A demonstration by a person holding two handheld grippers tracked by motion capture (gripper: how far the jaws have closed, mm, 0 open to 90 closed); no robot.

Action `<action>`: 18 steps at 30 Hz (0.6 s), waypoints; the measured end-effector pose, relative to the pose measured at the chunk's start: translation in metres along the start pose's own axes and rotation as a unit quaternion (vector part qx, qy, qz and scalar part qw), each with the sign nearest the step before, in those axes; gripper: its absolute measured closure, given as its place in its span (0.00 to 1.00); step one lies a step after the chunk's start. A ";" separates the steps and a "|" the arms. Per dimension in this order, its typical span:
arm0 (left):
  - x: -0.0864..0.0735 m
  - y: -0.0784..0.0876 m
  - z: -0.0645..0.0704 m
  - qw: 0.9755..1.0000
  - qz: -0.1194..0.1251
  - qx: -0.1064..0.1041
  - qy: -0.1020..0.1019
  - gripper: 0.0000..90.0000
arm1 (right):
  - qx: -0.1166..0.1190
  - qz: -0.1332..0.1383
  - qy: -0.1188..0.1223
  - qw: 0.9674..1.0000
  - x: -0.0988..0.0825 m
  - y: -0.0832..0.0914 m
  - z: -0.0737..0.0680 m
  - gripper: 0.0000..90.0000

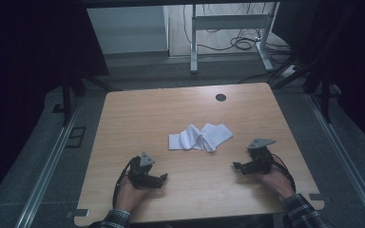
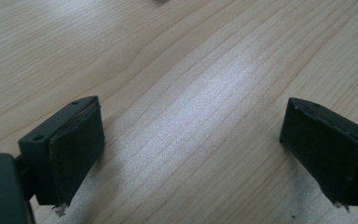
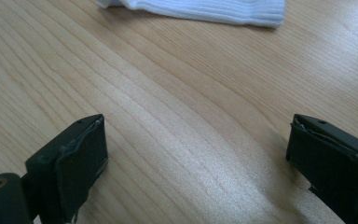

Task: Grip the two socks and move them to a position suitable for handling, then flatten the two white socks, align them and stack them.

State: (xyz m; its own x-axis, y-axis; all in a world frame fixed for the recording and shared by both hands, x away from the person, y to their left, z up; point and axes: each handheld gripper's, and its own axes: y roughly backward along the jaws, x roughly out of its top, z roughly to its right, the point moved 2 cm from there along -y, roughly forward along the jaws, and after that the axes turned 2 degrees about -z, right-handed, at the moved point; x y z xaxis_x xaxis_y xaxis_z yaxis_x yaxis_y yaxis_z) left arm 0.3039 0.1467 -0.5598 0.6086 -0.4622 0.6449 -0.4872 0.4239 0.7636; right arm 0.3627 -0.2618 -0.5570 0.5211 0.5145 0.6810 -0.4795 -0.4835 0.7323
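Dark curtains close in around a pale wooden tabletop (image 1: pixel 138 118), with a metal desk frame (image 1: pixel 228 28) and loose cables on the floor behind it. Near the middle of the tabletop lies a white sock (image 1: pixel 200 137), crumpled and flat, touched by nothing. In the right claw's own view its ribbed end (image 3: pixel 205 10) sits well ahead of the jaws. Nearer the person, the left claw (image 1: pixel 159 179) rests low on the wood, released, jaws spread wide over bare grain. The right claw (image 1: pixel 240 166) sits opposite, likewise released and holding nothing. Plaid sleeves (image 1: pixel 304 211) show at the near edge.
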 end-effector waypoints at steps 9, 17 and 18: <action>0.001 -0.002 0.001 1.000 -0.004 0.000 0.001 0.03 | -0.005 0.000 -0.005 1.000 0.002 -0.002 0.000 0.05; 0.001 -0.002 0.001 1.000 -0.004 0.000 0.000 0.03 | -0.011 -0.008 -0.012 1.000 0.005 -0.003 -0.001 0.05; 0.001 -0.002 0.001 1.000 -0.004 0.000 0.001 0.03 | -0.010 -0.010 -0.014 1.000 0.005 -0.003 -0.001 0.06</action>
State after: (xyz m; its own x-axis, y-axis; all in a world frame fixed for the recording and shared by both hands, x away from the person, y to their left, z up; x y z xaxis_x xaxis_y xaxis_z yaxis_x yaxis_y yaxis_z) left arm 0.3053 0.1446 -0.5603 0.6140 -0.4642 0.6383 -0.4814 0.4207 0.7690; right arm 0.3660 -0.2568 -0.5556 0.5505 0.5041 0.6654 -0.4825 -0.4583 0.7464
